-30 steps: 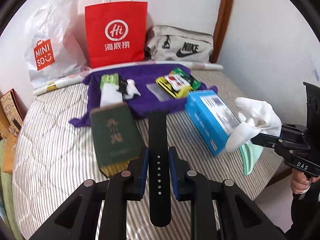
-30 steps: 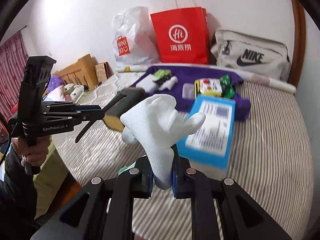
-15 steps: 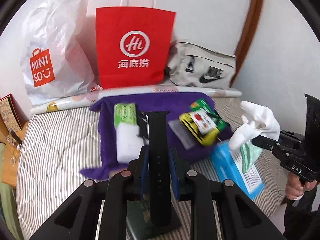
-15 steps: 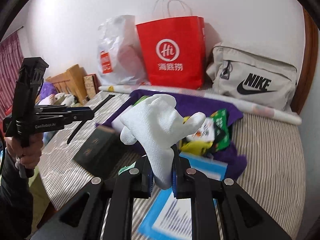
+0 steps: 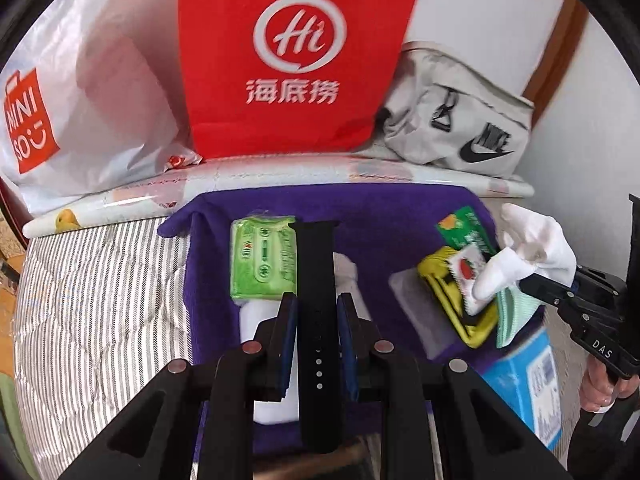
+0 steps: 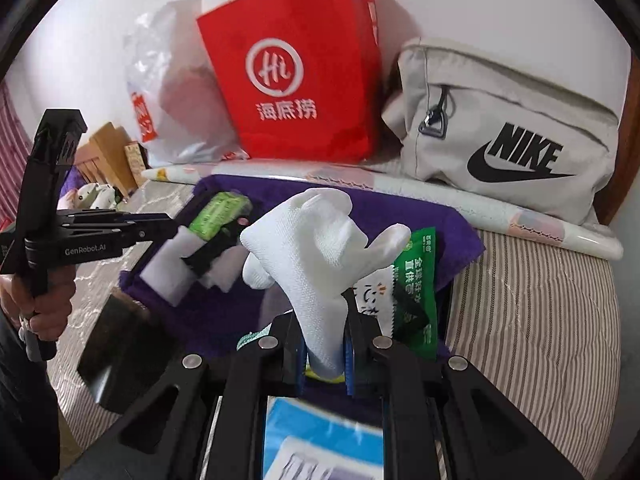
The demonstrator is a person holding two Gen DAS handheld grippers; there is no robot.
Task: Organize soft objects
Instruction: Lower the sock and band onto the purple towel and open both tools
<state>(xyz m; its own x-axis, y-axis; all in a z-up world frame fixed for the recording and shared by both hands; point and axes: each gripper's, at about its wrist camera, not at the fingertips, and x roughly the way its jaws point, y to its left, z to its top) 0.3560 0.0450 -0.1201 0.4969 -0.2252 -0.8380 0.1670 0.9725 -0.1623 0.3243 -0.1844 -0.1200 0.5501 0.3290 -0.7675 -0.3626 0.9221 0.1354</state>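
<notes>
Knitted white cloth glove (image 6: 316, 248), matt black rubbery strap (image 5: 318, 276), fuzzy purple towel (image 5: 384, 220), glossy red paper bag (image 5: 292, 56).

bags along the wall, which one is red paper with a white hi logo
The red paper bag in the middle; the white plastic Miniso bag stands on its left, the grey fabric Nike bag on its right.

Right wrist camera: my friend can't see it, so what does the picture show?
The right tongs pinch a white glove above a purple cloth strewn with small packets. Behind stand a red Haidilao paper bag and a grey Nike bag.
</notes>
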